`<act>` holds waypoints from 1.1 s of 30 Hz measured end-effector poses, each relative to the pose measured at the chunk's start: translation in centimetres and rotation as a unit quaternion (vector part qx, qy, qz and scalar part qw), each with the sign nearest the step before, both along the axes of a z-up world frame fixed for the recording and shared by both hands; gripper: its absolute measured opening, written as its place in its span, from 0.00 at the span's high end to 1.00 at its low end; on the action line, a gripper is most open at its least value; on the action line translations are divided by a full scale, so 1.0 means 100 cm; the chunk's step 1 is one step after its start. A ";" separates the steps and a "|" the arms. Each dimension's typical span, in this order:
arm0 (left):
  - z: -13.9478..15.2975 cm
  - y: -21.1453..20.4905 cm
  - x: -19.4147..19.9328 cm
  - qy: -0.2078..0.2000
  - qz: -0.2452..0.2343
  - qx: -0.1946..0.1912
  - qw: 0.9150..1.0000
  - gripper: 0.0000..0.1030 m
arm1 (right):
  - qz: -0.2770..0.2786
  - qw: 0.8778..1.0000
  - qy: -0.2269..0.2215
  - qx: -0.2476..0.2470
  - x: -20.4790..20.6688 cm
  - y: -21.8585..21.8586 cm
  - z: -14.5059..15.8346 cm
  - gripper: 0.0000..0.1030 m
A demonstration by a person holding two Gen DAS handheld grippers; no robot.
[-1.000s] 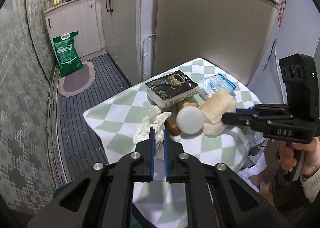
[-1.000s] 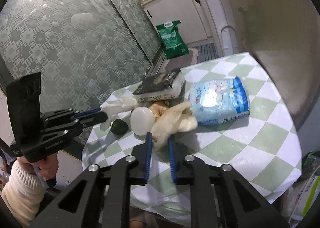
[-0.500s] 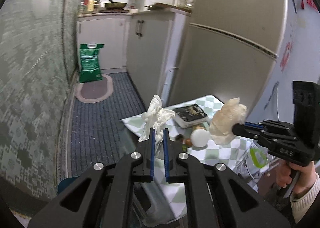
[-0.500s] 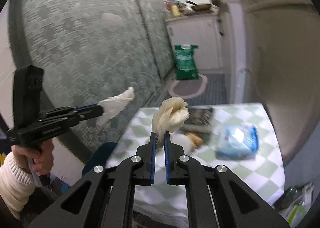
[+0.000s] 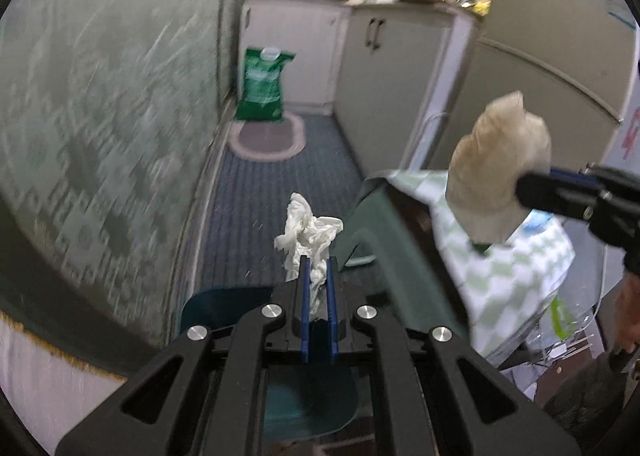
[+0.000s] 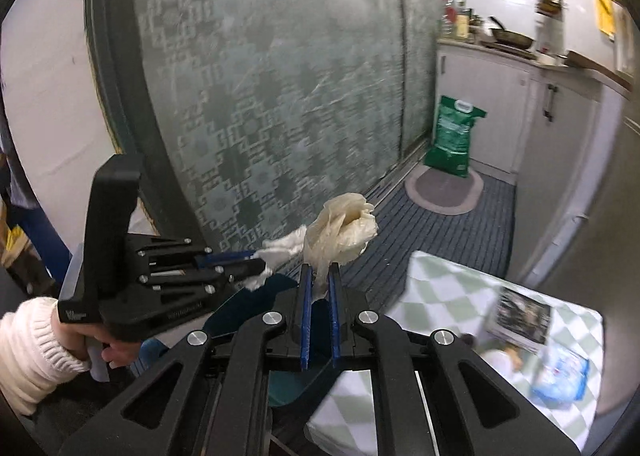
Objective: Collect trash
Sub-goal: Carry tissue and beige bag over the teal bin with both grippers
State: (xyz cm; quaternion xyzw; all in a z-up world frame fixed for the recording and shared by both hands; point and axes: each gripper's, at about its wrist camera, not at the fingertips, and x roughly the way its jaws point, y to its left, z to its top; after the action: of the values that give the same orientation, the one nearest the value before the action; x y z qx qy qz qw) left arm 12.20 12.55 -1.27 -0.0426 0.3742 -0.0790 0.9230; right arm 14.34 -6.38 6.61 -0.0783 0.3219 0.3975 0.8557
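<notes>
A: Left wrist view: left gripper (image 5: 316, 270) pinches the white crumpled tissue (image 5: 308, 234) between its blue pads, most of the wad sticking out ahead of the fingertips. Teal bin (image 5: 308, 400) sits right below the jaws, partly hidden by them.

B: And to its right?

A: Right gripper (image 5: 520, 194) is level with it, off to the right, clamped on the beige crumpled bag (image 5: 498, 172). Checkered table (image 5: 516, 260) is below and behind that one.

B: Right wrist view agrees: bag (image 6: 344, 230) nipped by its lower end only, bulk flaring above the tips of the right gripper (image 6: 318, 276). Left gripper (image 6: 256, 262) is just to its left, tissue (image 6: 280, 248) almost touching the bag.

A: Risks, my guess: thin grip on the bag, so it may slip out short of the bin. Both loads are light and could drift past the rim if released high.

B: Also, the grippers are close and could bump. Frames are blurred, so bin edges are hard to judge.
</notes>
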 end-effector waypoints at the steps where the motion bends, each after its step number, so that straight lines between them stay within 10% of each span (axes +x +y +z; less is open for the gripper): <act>1: -0.010 0.006 -0.001 0.013 0.005 -0.001 1.000 0.92 | 0.004 1.000 0.005 -0.002 0.000 0.007 -0.004 0.92; 27: -0.162 0.060 0.002 0.210 0.021 0.007 0.977 0.92 | 0.029 0.985 0.122 -0.122 0.008 0.114 -0.137 0.92; 33: -0.144 0.063 -0.001 0.181 0.030 0.028 0.983 0.70 | 0.025 0.981 0.133 -0.136 0.011 0.118 -0.152 0.93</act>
State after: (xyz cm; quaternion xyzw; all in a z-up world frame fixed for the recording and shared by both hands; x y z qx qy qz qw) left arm 12.10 18.86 -15.62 -0.0413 0.5354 -0.0321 0.8430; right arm 15.42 5.40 -8.63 -0.1485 0.4815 0.3784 0.7764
